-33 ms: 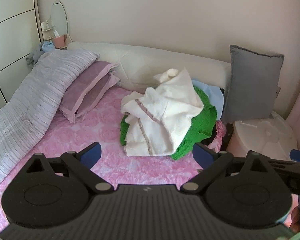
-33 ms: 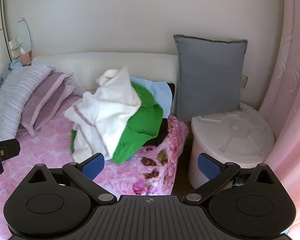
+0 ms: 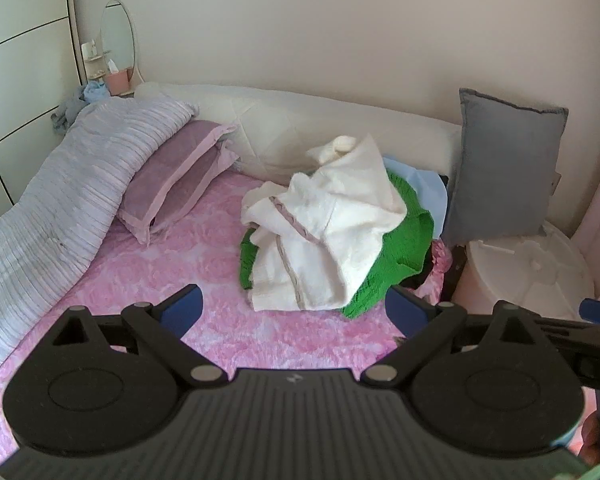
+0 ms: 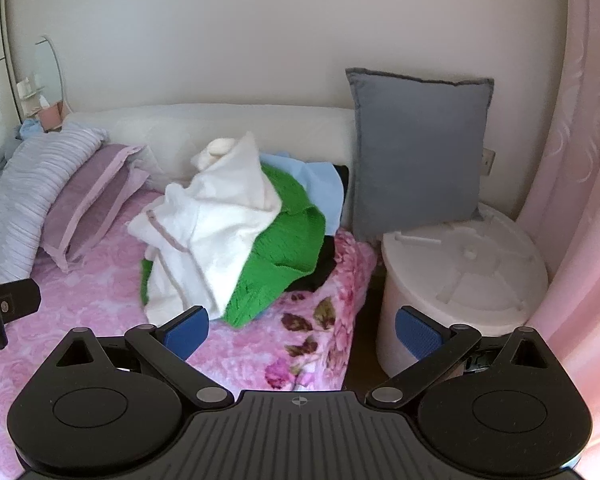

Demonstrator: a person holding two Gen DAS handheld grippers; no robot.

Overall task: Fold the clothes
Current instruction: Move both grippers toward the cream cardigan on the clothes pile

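A pile of clothes lies at the far right of the pink bed [image 3: 172,272]. A cream garment with mauve trim [image 3: 324,232] is on top, crumpled over a green knit [image 3: 404,248]; a light blue piece [image 3: 428,188] sits behind. The right wrist view shows the same cream garment [image 4: 220,216], green knit [image 4: 288,240] and a black piece [image 4: 324,268] under them. My left gripper [image 3: 292,312] is open, just short of the pile, holding nothing. My right gripper [image 4: 302,328] is open too, over the bed's right edge, its left pad near the pile's front.
A grey cushion [image 4: 416,152] leans on the wall above a white round tub [image 4: 464,264] beside the bed. A pink curtain [image 4: 572,160] hangs at the right. Purple pillows [image 3: 172,176] and a striped lilac duvet [image 3: 60,200] fill the left; a white headboard [image 3: 300,128] runs behind.
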